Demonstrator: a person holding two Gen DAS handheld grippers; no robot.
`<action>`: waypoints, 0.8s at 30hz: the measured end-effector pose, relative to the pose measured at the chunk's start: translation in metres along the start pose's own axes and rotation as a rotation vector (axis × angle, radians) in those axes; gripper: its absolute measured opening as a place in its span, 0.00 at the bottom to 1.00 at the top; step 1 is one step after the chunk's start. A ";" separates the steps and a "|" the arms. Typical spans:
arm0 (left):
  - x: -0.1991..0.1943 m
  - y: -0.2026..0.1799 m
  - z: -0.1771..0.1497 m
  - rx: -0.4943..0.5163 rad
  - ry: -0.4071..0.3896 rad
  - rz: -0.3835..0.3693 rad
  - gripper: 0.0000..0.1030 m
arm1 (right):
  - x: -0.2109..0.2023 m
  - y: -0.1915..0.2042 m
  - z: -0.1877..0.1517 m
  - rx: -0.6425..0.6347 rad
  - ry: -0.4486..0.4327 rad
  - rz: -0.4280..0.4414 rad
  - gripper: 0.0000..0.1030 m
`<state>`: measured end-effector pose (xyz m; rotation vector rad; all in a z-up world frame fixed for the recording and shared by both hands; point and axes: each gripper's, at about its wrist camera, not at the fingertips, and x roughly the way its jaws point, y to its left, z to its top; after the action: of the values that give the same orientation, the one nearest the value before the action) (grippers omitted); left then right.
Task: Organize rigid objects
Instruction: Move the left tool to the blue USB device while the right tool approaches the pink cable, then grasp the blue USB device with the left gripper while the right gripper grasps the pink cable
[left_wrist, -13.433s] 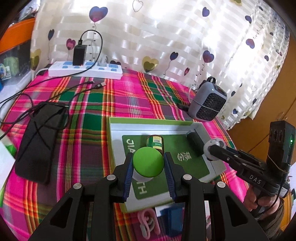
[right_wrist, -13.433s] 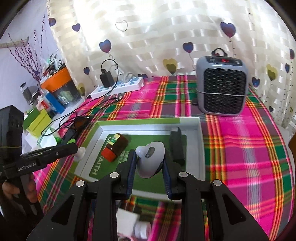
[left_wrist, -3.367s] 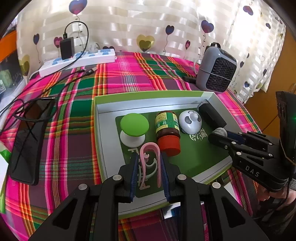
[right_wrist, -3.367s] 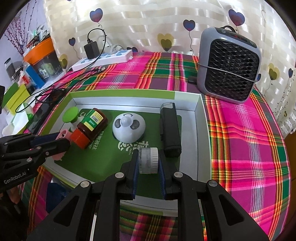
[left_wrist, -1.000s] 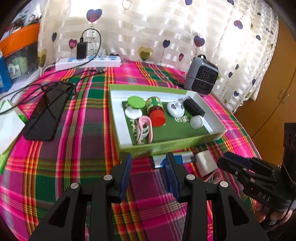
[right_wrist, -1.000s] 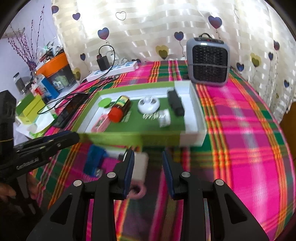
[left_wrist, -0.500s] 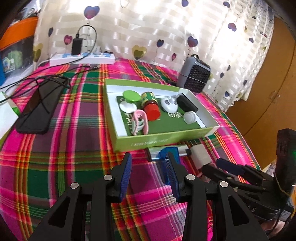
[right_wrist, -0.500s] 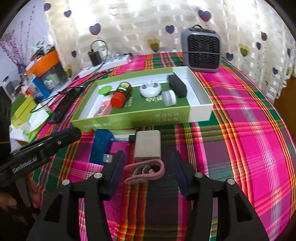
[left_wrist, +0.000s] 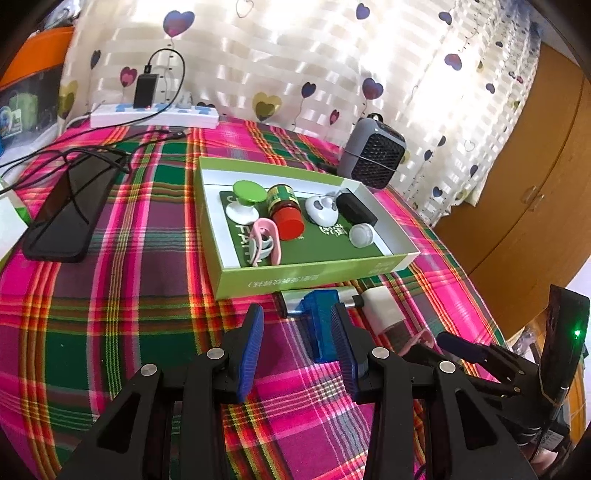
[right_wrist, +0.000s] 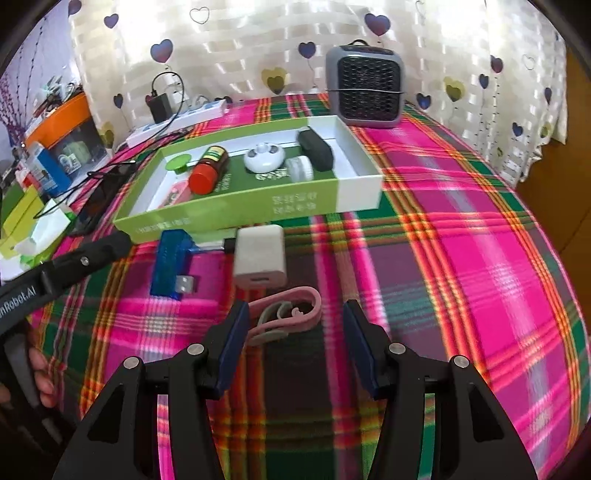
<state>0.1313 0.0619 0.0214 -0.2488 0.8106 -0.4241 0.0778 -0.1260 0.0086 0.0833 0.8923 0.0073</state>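
Our right gripper (right_wrist: 291, 325) hangs with jaws apart around the pink clip (right_wrist: 284, 314) on the plaid worktop (right_wrist: 461, 258), ready to grasp; our left gripper (left_wrist: 297, 338), jaws apart, nears the blue USB adapter (left_wrist: 321, 328) before the green box (left_wrist: 314, 275).

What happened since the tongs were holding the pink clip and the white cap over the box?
Both were let go: that pink clip and the white cap now lie in the box. Both tongs drew back to the cloth, open: the left tongs by the blue stick, the right tongs over another clip. The bottle stayed.
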 end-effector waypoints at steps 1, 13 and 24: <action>0.000 0.000 0.000 0.001 0.001 -0.002 0.36 | -0.001 -0.002 -0.001 0.001 -0.001 -0.010 0.52; 0.001 -0.002 -0.002 0.004 0.006 -0.008 0.36 | -0.021 -0.026 -0.013 0.030 -0.019 -0.088 0.52; 0.003 0.000 -0.002 -0.005 0.018 -0.012 0.36 | -0.003 -0.010 -0.004 0.063 0.002 0.006 0.52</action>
<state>0.1319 0.0603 0.0177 -0.2544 0.8285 -0.4363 0.0729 -0.1357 0.0078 0.1445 0.8943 -0.0149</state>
